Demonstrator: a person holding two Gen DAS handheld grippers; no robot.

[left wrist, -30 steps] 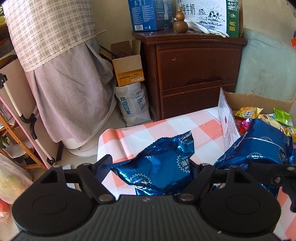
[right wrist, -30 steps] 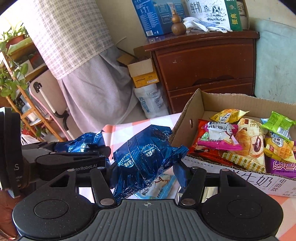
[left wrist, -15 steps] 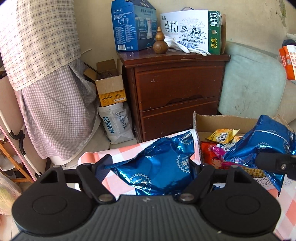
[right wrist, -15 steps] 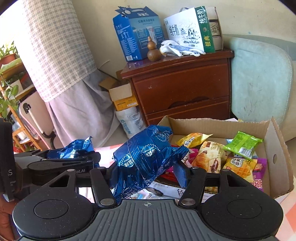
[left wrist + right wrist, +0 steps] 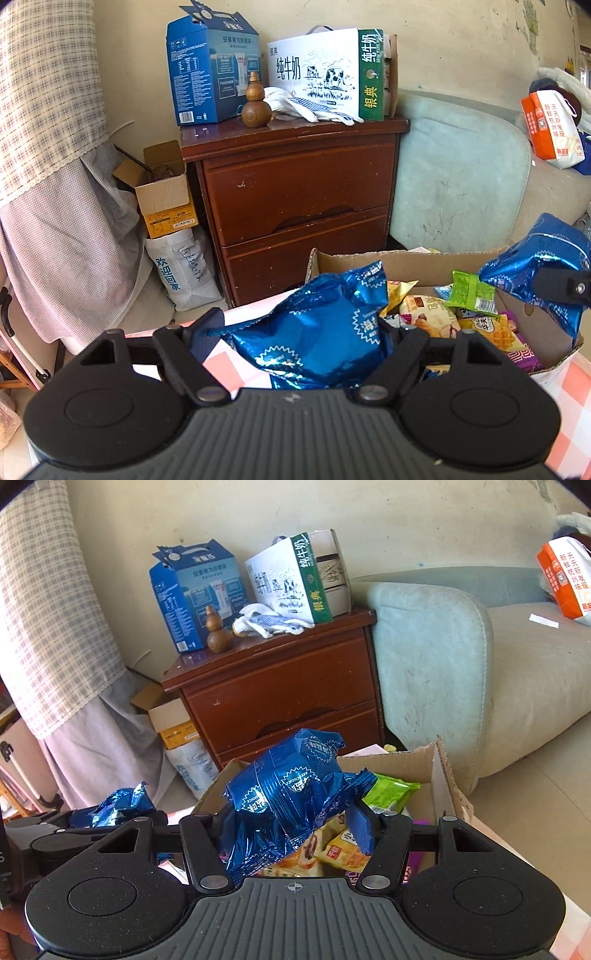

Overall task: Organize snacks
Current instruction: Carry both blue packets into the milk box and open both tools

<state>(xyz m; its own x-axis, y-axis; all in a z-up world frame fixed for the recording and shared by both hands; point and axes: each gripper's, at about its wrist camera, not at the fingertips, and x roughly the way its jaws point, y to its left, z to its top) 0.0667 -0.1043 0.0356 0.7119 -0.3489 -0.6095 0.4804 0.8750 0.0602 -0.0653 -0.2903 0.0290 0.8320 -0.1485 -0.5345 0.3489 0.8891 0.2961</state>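
Slippage is the main risk here. The left gripper (image 5: 295, 332) has its fingers clamped on a blue foil packet (image 5: 314, 332), carried just short of the near-left corner of the cardboard box (image 5: 369, 262). The right gripper (image 5: 291, 823) pinches a second blue foil packet (image 5: 288, 797), crumpled and hanging above the box's snacks. Foil is slick and puffy, so either packet could squirm out and, I judge, drop onto the checked surface (image 5: 576, 384) instead of into the box. The two grippers sit close together; released at once, they could knock each other or land one packet on the other. The box already looks full, with a green packet (image 5: 469, 291) and yellow packs heaped up, so a new packet might slide off over the low wall.

Readable writing: the white milk carton (image 5: 325, 74) on the wooden cabinet (image 5: 295, 184) reads 纯牛奶, with 银典 on its green end. The right-hand packet shows "BEST CHOICE" on its seal, as far as I can read it. The white bag (image 5: 181, 273) on the floor says 欢迎回家. Print on the blue carton (image 5: 210, 77) is too small to read surely.
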